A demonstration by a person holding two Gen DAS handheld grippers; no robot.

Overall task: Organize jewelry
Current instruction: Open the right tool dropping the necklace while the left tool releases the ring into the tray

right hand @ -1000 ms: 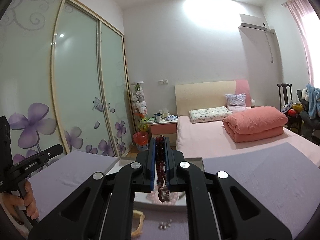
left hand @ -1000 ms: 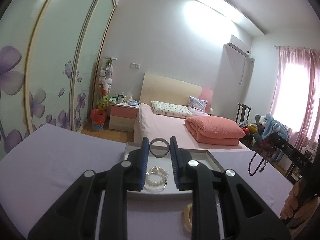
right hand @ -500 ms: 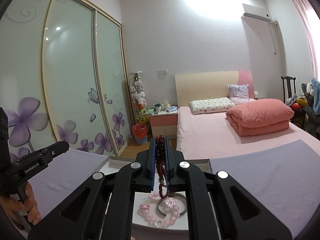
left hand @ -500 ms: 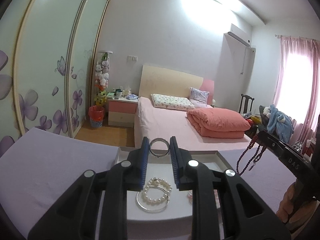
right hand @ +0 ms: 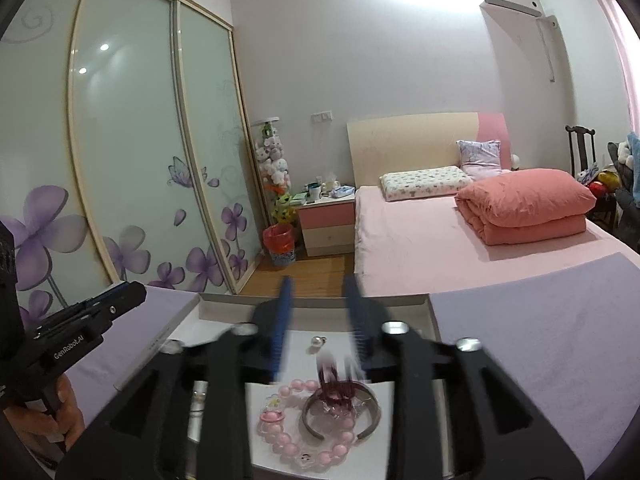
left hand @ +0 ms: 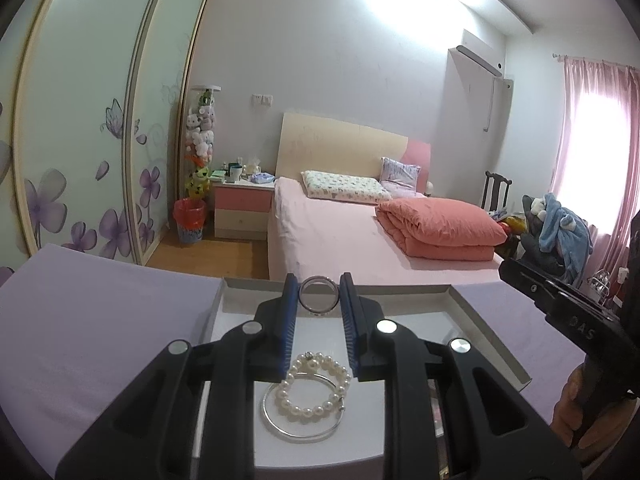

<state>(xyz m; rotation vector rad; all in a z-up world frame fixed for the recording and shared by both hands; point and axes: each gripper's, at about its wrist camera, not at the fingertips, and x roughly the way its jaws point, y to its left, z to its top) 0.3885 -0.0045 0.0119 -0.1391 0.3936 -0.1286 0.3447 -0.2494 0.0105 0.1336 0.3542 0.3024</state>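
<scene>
My left gripper (left hand: 319, 300) is shut on a silver ring bangle (left hand: 319, 300), held upright between its blue pads above a white open box (left hand: 490, 334). Below it in the box lie a pearl bracelet (left hand: 316, 392) and a thin silver bangle (left hand: 300, 426). My right gripper (right hand: 318, 306) is open above the same box (right hand: 426, 302). A dark red bead string (right hand: 336, 388) is blurred just below its jaws, dropping onto a dark cuff bangle (right hand: 340, 412). A pink bead bracelet (right hand: 288, 420) and a pearl earring (right hand: 317, 343) lie beside it.
The box sits on a lavender-covered table (left hand: 88, 320). The right gripper's body and hand show at the right edge of the left wrist view (left hand: 576, 320). The left gripper's body shows at the left edge of the right wrist view (right hand: 76, 324). A bed stands behind.
My right gripper has opened and let go of the dark red bead string, which now falls into the box. Both grippers have moved forward over the box. The left still holds the ring bangle.
</scene>
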